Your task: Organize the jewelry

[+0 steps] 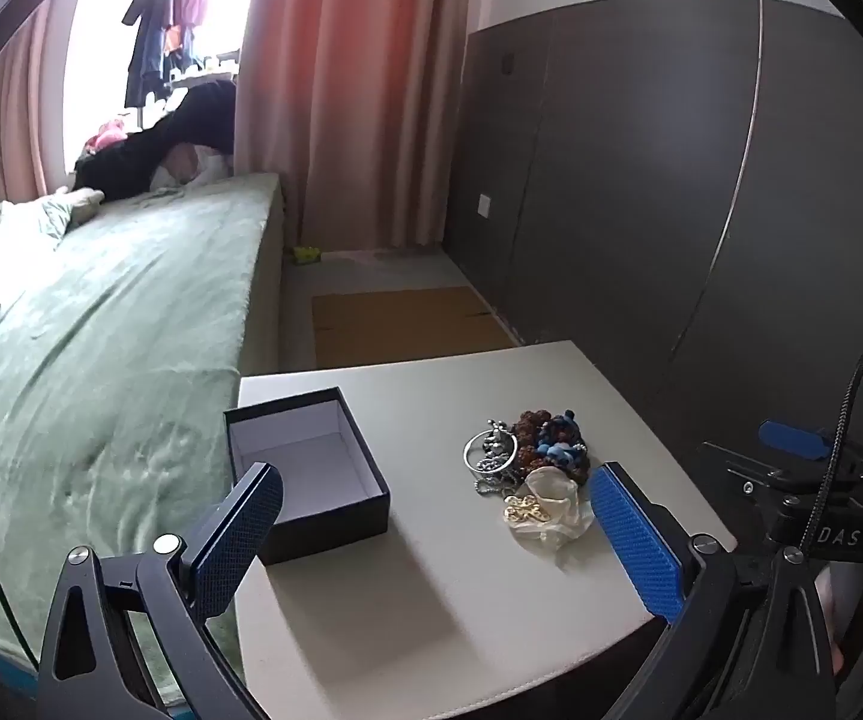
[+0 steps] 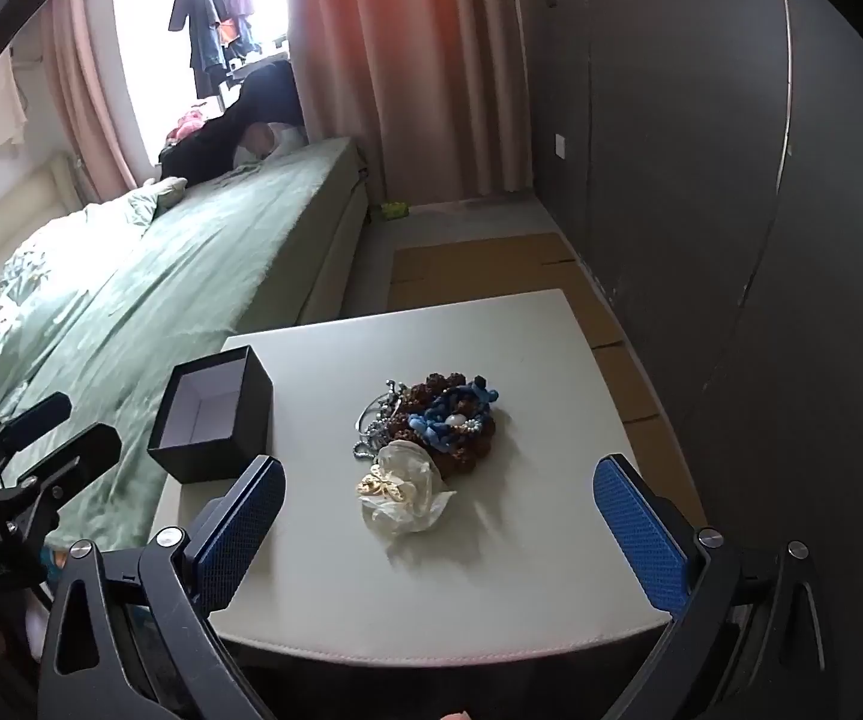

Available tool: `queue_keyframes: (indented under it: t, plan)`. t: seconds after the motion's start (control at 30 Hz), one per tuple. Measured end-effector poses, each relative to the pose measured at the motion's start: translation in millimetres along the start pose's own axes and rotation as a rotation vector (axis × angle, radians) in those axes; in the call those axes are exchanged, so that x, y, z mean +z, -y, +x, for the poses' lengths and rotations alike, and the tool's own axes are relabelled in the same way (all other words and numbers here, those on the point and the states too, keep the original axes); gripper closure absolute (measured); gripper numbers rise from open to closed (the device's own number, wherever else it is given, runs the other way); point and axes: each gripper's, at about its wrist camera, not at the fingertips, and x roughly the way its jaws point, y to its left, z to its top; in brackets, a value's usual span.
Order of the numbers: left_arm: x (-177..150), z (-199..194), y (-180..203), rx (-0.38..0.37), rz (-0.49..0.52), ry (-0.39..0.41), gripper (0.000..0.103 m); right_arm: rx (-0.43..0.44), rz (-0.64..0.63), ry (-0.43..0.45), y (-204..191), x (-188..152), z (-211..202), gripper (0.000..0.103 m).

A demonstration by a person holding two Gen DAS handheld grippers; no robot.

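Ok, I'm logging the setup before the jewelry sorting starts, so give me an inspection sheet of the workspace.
Surface: white table, bare apart from the job's things.
Job's things: open black box, empty, at the table's left edge; jewelry pile mid-table, apart from the box, with brown beads, blue cord, silver pieces and a gold piece on a clear bag.
Clutter: nothing seen on the table.
Grippers: left gripper and right gripper both open, holding nothing, above the table's near edge.
Cables: black cable on the right gripper.
Surroundings: green bed left, dark wall panels right, cardboard on the floor.
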Motion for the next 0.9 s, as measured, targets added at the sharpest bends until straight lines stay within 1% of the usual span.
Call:
queue_keyframes:
  t: [0.47, 0.9]
  plan:
    - [1.5, -5.6, 9.1, -0.004, 0.023, 0.009, 0.001, -0.023, -0.008, 0.004, 0.3, -2.3, -0.6, 0.000]
    - [2.6, -5.1, 11.2, 0.001, 0.036, 0.008, 0.001, -0.026, -0.005, -0.004, 1.3, -2.0, 1.1, 0.000]
